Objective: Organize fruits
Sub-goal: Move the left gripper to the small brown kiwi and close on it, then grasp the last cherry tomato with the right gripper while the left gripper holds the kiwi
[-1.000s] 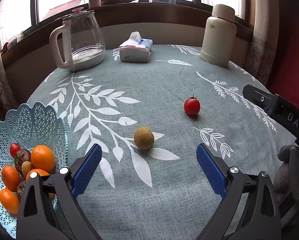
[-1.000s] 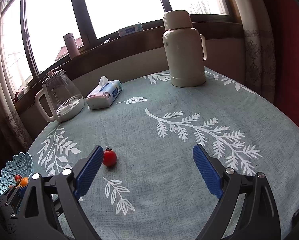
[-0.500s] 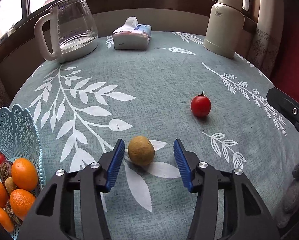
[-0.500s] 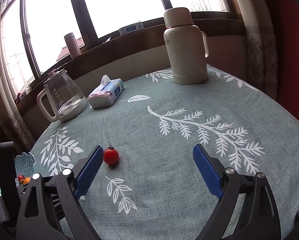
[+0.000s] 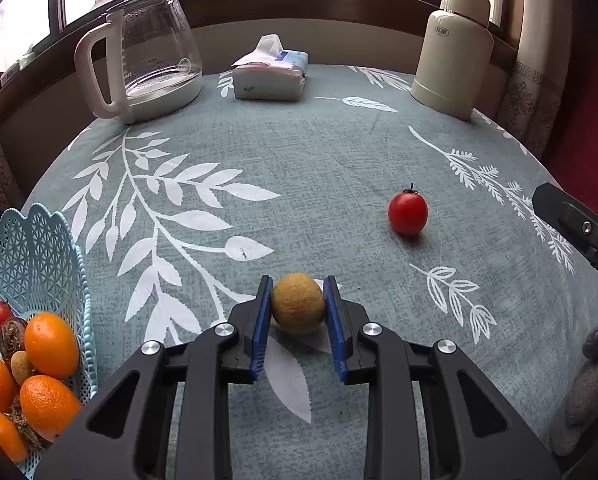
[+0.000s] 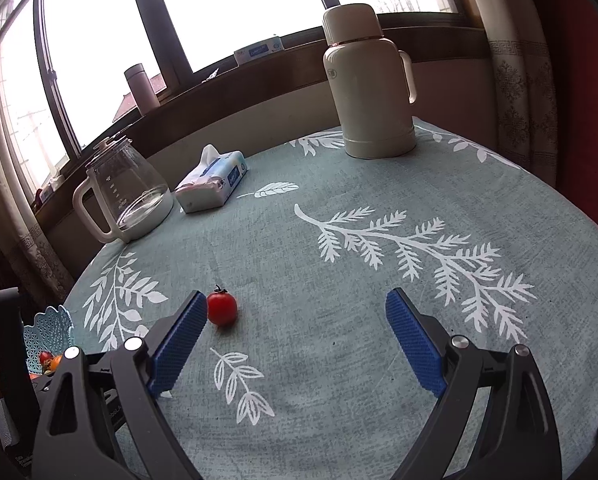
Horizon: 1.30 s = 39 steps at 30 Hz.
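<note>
Tablecloth [image 5: 339, 160] bears brown fruit [image 5: 297, 303] clamped inside left claw [image 5: 297, 308].

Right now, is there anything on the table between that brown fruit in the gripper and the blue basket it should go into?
Nothing visible. The left gripper is shut on the brown fruit, and only bare tablecloth lies between it and the basket to its left. The tomato sits off to the right, out of the way.
</note>
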Each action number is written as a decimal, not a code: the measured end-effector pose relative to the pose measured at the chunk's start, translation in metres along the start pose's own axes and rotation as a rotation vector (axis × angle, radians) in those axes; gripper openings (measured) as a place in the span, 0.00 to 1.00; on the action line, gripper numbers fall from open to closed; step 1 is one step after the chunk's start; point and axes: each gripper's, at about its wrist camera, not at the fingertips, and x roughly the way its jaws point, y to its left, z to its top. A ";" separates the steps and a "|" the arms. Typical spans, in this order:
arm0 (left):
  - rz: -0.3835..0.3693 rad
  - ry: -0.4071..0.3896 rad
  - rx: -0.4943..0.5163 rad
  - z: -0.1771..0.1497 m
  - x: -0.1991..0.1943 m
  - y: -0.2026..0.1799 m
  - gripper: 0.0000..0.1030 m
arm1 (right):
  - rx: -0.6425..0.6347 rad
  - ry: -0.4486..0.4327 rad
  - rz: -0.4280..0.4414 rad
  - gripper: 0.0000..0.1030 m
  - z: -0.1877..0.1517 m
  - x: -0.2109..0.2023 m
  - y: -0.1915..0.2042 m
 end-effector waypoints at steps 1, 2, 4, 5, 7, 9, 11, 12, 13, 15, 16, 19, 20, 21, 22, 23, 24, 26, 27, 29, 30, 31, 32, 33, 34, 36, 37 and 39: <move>0.000 -0.004 -0.003 -0.001 -0.002 0.001 0.26 | 0.006 0.002 0.000 0.88 0.000 0.001 -0.001; 0.000 -0.009 -0.005 -0.001 -0.003 0.001 0.26 | 0.010 0.004 0.000 0.88 0.000 0.001 -0.002; 0.000 -0.018 -0.011 -0.002 -0.006 0.003 0.26 | 0.012 0.007 -0.002 0.88 0.000 0.002 -0.003; 0.000 -0.022 -0.015 -0.002 -0.008 0.003 0.26 | 0.013 0.009 -0.002 0.88 0.000 0.002 -0.003; 0.000 -0.035 -0.024 -0.004 -0.012 0.005 0.26 | 0.013 0.013 0.000 0.88 0.000 0.003 -0.003; -0.002 -0.052 -0.038 -0.004 -0.017 0.009 0.26 | 0.013 0.016 -0.002 0.88 0.000 0.004 -0.003; -0.006 -0.069 -0.056 -0.005 -0.024 0.014 0.26 | 0.013 0.025 -0.001 0.88 0.000 0.005 -0.003; -0.006 -0.077 -0.061 -0.005 -0.027 0.016 0.26 | 0.013 0.032 0.003 0.88 0.000 0.006 -0.002; -0.006 -0.083 -0.064 -0.005 -0.030 0.018 0.26 | 0.015 0.042 0.011 0.88 0.001 0.008 -0.001; -0.007 -0.098 -0.064 -0.004 -0.038 0.021 0.26 | 0.017 0.067 0.033 0.87 0.005 0.011 0.002; -0.007 -0.108 -0.063 -0.003 -0.043 0.022 0.26 | 0.018 0.078 0.043 0.87 0.007 0.013 0.004; -0.007 -0.140 -0.068 0.000 -0.058 0.027 0.26 | 0.003 0.098 0.060 0.88 0.014 0.021 0.012; -0.007 -0.151 -0.071 0.001 -0.063 0.029 0.26 | -0.003 0.107 0.066 0.87 0.017 0.024 0.016; -0.007 -0.162 -0.075 0.002 -0.067 0.031 0.26 | -0.008 0.119 0.078 0.87 0.019 0.028 0.019; -0.008 -0.173 -0.080 0.002 -0.073 0.033 0.26 | -0.016 0.134 0.090 0.87 0.021 0.033 0.022; -0.010 -0.183 -0.084 0.003 -0.077 0.034 0.26 | -0.027 0.150 0.099 0.87 0.022 0.039 0.027; -0.013 -0.191 -0.089 0.004 -0.081 0.035 0.26 | -0.041 0.168 0.103 0.87 0.023 0.044 0.031; -0.018 -0.208 -0.094 0.006 -0.089 0.037 0.26 | -0.069 0.203 0.123 0.85 0.022 0.054 0.040; -0.020 -0.215 -0.095 0.006 -0.093 0.037 0.26 | -0.086 0.224 0.133 0.81 0.020 0.060 0.045; -0.024 -0.226 -0.095 0.007 -0.098 0.036 0.26 | -0.128 0.256 0.134 0.74 0.016 0.070 0.056; -0.026 -0.230 -0.095 0.007 -0.099 0.036 0.26 | -0.151 0.268 0.134 0.72 0.013 0.074 0.061; -0.028 -0.233 -0.095 0.007 -0.101 0.036 0.26 | -0.172 0.278 0.133 0.69 0.010 0.079 0.066; -0.029 -0.236 -0.095 0.008 -0.102 0.035 0.26 | -0.191 0.288 0.130 0.68 0.008 0.082 0.069; -0.029 -0.238 -0.095 0.008 -0.103 0.036 0.26 | -0.210 0.295 0.124 0.66 0.005 0.085 0.073; -0.029 -0.239 -0.097 0.008 -0.103 0.036 0.26 | -0.231 0.297 0.118 0.64 0.003 0.086 0.077; -0.028 -0.239 -0.103 0.008 -0.104 0.038 0.26 | -0.267 0.296 0.106 0.63 0.000 0.089 0.083; -0.026 -0.238 -0.105 0.008 -0.104 0.039 0.26 | -0.275 0.298 0.102 0.60 0.000 0.090 0.084; -0.024 -0.238 -0.110 0.008 -0.103 0.040 0.26 | -0.277 0.305 0.099 0.58 -0.001 0.093 0.084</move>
